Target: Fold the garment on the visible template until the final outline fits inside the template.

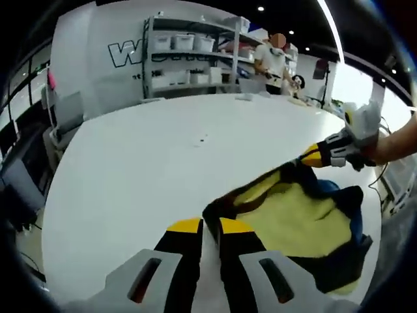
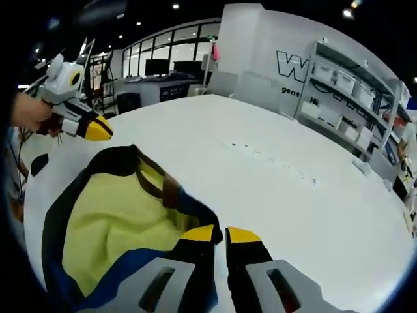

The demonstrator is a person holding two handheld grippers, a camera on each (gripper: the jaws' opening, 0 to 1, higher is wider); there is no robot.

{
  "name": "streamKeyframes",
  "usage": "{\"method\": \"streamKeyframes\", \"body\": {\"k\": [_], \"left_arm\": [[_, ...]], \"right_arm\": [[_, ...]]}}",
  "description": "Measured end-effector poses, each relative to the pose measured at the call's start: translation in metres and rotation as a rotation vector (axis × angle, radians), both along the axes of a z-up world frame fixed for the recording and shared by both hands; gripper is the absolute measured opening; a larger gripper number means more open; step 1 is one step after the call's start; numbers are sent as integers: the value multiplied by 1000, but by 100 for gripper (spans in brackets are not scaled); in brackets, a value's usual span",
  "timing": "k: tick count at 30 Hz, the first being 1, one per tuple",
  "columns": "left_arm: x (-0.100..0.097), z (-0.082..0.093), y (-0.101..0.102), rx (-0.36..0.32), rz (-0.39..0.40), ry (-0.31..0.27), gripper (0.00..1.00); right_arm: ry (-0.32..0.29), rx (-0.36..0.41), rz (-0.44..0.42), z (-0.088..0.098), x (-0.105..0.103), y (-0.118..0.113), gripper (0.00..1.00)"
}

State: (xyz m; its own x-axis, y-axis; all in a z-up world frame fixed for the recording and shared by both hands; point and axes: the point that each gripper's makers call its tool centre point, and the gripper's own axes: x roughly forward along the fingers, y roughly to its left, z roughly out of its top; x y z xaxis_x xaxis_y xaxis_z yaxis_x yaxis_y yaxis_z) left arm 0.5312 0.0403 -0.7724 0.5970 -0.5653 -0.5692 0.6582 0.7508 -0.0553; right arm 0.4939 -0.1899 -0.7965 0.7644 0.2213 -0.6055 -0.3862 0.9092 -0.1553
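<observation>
Yellow garment (image 1: 296, 218) bunched w/ both tools (image 1: 210, 225) (image 2: 221, 233) pinching its edges; white table (image 1: 143, 169) wide open beyond.

The garment (image 1: 296, 222) is soft and yellow in the middle, with dark edges and some blue trim. It lies bunched up and wrinkled on the white table (image 1: 150, 163), not flat.

In the left gripper view it sits just past the left gripper (image 1: 210, 227), off to the right of the tips. Its far end reaches up to the other claw.

In the right gripper view the garment (image 2: 120, 218) lies to the left of the right gripper (image 2: 220, 235), right up against its tips.
</observation>
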Motion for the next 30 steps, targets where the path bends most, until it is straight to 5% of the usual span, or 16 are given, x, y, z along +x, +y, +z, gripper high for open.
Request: {"method": "streamKeyframes", "body": {"k": [13, 30], "left_arm": [[-27, 11, -8, -10, -23, -23, 16], [-69, 23, -9, -17, -60, -49, 26]], "right_arm": [[-32, 37, -55, 17, -28, -12, 12], [-76, 80, 3, 42, -67, 14, 29]]}}
